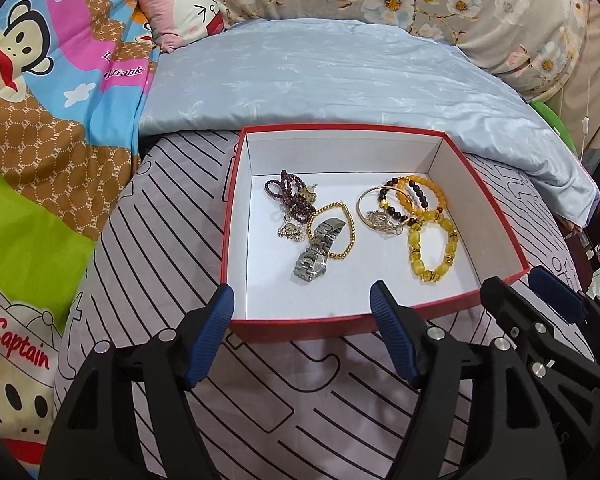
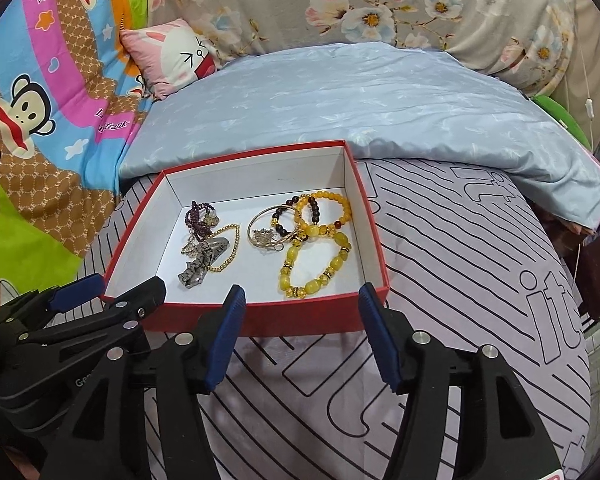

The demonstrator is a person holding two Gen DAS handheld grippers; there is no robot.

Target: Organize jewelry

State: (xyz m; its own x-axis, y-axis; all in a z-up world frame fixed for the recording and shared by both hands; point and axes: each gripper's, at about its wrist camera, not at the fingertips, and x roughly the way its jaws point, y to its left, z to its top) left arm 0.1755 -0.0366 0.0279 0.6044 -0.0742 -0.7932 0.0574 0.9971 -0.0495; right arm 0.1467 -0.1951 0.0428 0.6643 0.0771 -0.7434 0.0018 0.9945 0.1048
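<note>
Two grippers hung side by side just short of the near wall of a red box (image 1: 300, 326), the left gripper (image 1: 302, 304) and the right gripper (image 2: 302, 302), each with its fingers spread wide and holding nothing. Their place, I judge, let either reach in over the low wall. Largest was the bed (image 1: 140, 264) with its striped cover, and a blue quilt (image 1: 320, 76) lay folded beyond. On the white floor of the box sat all the jewelry: yellow bead bracelets (image 1: 432, 236) heaped at the right, touching and overlapping; a steel watch (image 1: 318, 252) across a gold bead chain (image 1: 332, 222) left of them; dark purple beads (image 1: 288, 194) farthest left. Everything seemed gathered already, loosely sorted.
</note>
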